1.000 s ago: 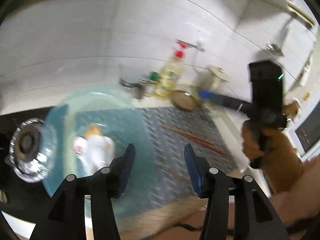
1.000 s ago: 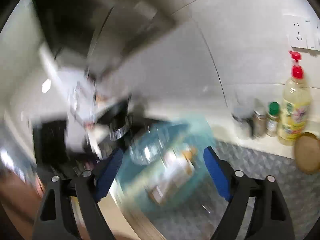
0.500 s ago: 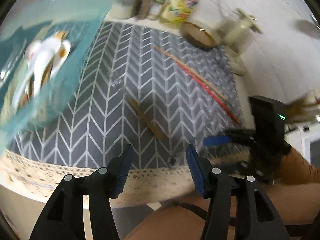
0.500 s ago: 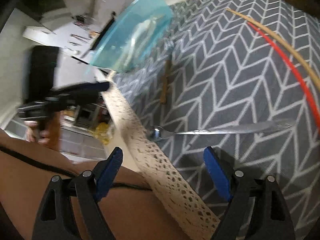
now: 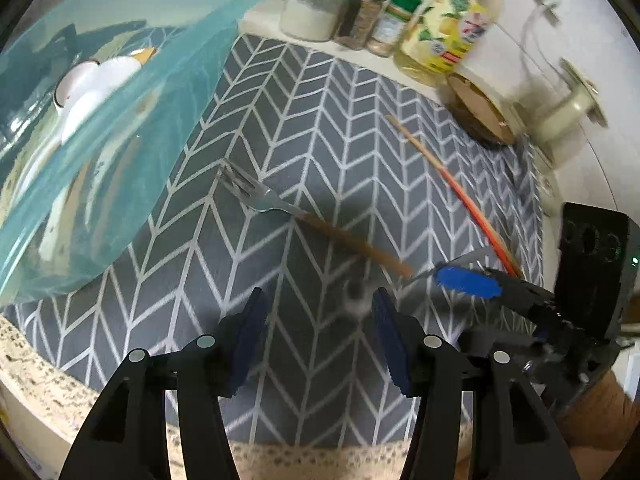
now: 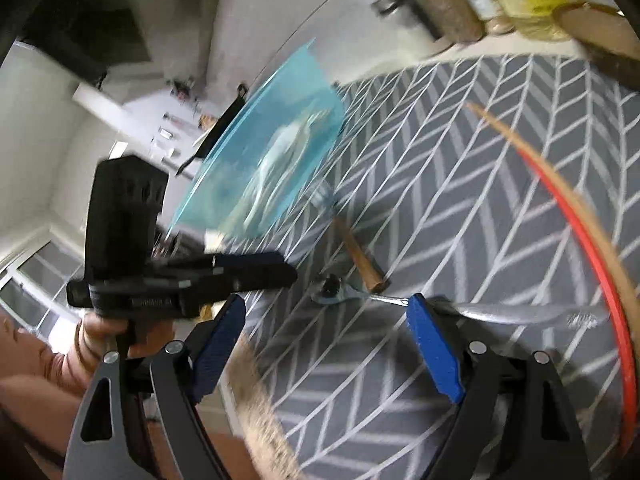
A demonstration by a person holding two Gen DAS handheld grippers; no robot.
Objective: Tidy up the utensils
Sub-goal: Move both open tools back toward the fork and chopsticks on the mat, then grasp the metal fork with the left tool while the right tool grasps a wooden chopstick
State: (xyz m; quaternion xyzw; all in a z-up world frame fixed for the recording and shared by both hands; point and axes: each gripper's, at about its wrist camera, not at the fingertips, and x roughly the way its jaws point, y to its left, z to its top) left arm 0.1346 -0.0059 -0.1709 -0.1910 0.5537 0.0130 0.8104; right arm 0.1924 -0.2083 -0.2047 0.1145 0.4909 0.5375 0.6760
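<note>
**A:** On the grey herringbone mat point(image 5: 320, 128), a fork point(image 5: 280, 208) with a wooden handle lies flat, tines toward the blue glass plate point(image 5: 120, 140), handle end toward the mat's near edge. Where is the rest of the cutlery?

**B:** A metal spoon point(image 6: 500, 312) lies just beyond the fork's handle end, bowl nearest it, handle running away from the plate. Farther from the fork, toward the mat's far side, lie a wooden chopstick point(image 5: 416, 148) and a red chopstick point(image 5: 476, 212), side by side. On the plate rest white ceramic spoons point(image 5: 96, 80), though blur makes their number hard to tell.

**A:** And the tongs?

**B:** The left gripper point(image 5: 316, 344) hovers over the mat just short of the fork's handle end, jaws parted, nothing between them. The right gripper point(image 6: 324, 352) stands wide apart, empty, with the spoon's neck passing just behind its right-hand pad; contact cannot be told. A hand point(image 6: 116, 332) holds the left gripper's handle.

**A:** Beyond the fork?

**B:** Past the mat stand a glass jar point(image 5: 312, 12) of white powder, two spice jars point(image 5: 376, 16), a yellow oil bottle point(image 5: 448, 28) and a round wooden board point(image 5: 480, 112) leaning at the mat's corner.
</note>
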